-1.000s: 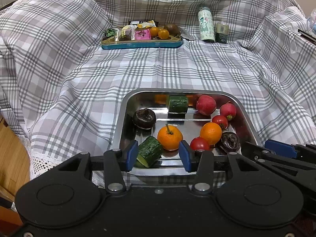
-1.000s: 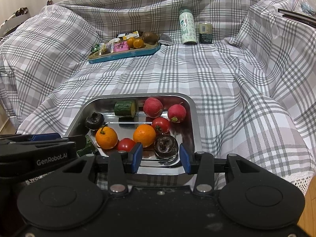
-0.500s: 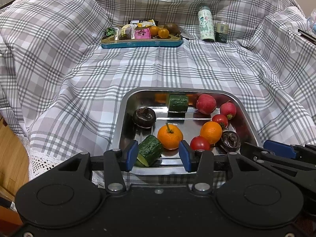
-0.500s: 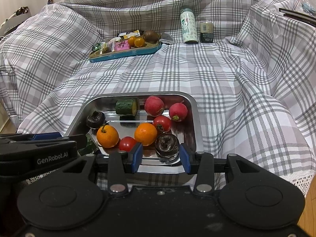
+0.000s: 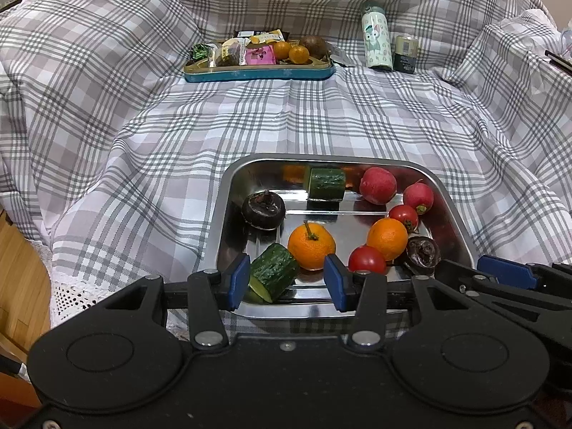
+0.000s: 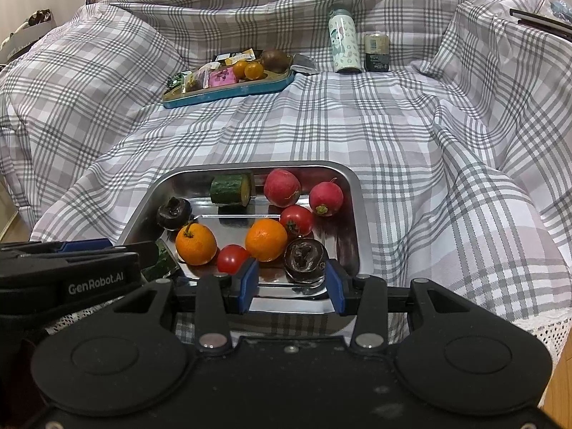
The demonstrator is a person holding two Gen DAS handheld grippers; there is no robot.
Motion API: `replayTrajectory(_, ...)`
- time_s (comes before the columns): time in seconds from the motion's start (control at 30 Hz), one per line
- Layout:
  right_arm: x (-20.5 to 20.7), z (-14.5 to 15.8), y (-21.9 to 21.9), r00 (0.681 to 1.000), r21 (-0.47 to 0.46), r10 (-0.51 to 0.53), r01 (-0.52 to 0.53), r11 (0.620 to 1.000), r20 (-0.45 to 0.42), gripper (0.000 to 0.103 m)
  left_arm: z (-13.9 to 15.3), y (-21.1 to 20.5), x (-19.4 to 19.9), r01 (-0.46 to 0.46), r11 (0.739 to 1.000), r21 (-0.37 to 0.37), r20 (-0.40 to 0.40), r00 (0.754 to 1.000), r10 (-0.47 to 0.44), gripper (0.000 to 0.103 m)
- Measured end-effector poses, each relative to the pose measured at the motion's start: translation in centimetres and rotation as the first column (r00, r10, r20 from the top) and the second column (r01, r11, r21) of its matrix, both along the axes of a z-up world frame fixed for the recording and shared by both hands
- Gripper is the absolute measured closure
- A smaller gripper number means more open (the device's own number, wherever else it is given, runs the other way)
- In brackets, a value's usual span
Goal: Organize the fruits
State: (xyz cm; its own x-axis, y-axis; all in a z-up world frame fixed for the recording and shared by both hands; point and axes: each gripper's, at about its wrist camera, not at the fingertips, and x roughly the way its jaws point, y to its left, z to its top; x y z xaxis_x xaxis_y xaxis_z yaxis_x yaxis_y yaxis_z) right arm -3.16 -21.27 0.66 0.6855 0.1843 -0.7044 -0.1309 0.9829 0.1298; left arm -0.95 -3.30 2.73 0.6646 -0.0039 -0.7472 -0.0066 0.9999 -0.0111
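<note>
A steel tray [image 5: 228, 193] [image 6: 354, 214] lies on the plaid cloth right in front of both grippers. In it are two oranges [image 5: 311, 246] [image 5: 387, 237], two tomatoes [image 5: 367, 259], two red radishes [image 5: 378, 185], two cucumber pieces [image 5: 273, 271] [image 5: 325, 183] and two dark wrinkled fruits [image 5: 263, 207] [image 6: 305, 259]. My left gripper [image 5: 286, 282] hangs open over the tray's near edge, with the near cucumber piece and the stemmed orange just past its pads. My right gripper [image 6: 291, 282] is open beside it, the dark fruit lying just beyond its blue pads [image 6: 248, 280].
At the back, a blue tray [image 5: 257, 71] holds snack packets, two small oranges and a brown fruit. A pale bottle [image 5: 373, 41] and a dark can [image 5: 404, 53] stand to its right. The cloth rises in folds on all sides. Wooden floor [image 5: 21, 279] shows at the left.
</note>
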Motion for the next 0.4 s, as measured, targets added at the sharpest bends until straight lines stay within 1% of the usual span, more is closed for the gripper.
replayTrajectory(0.2,0.38,-0.03,-0.09,1.0,0.003,0.0,0.0,1.0,-0.013,0.059,-0.07,0.0,0.37,0.001,1.0,0.005,-0.009,1.0,-0.001,0.05)
replayTrajectory(0.4,0.94,-0.13,-0.05,1.0,0.005,0.006,-0.006,1.0,-0.029,0.059,0.42,0.11,0.63,-0.001,1.0,0.015,0.016,1.0,0.001,0.05)
